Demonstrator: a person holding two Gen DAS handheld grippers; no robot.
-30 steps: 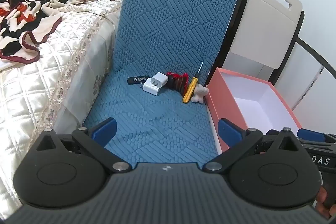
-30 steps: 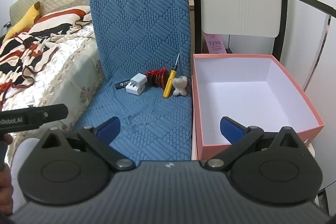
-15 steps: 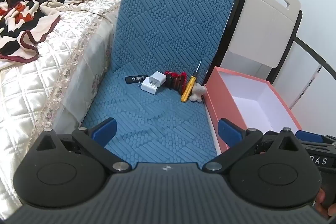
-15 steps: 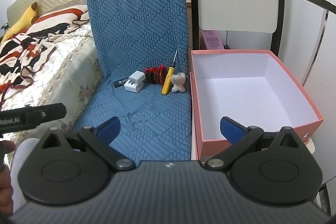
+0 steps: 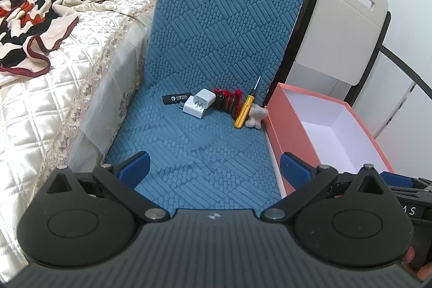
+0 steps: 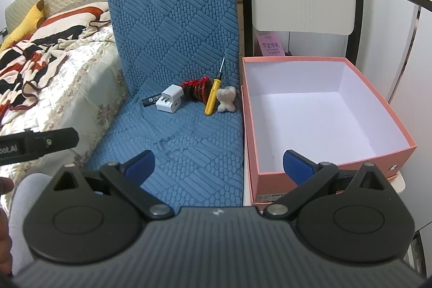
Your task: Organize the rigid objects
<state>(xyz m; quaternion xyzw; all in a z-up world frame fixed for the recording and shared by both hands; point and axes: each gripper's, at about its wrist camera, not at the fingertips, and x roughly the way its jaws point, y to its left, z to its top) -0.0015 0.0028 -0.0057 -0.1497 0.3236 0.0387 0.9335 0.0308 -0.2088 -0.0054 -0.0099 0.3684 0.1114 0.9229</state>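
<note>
Both grippers hang over the near end of the blue mat (image 5: 205, 45), jaws spread wide and empty: the left gripper (image 5: 213, 166) well short of the items, the right gripper (image 6: 218, 161) straddling the line between the mat and the box (image 6: 378, 153). The task's things lie in a row at the far end of the mat, where it bends upward. From left to right they are a black stick (image 5: 175, 98), a white charger (image 5: 198, 105) overlapping its right end, a red coil (image 5: 228, 101), a yellow screwdriver (image 5: 244, 111) leaning on the coil, and a small beige toy (image 5: 256, 118) just beside the box wall. The box sits open and empty at the right. The sound approach, judging from this, is to take the outermost pieces first: the charger offers flat sides for a square pinch, while the screwdriver is best gripped across its handle, lifted clear of the coil so nothing drags along.
</note>
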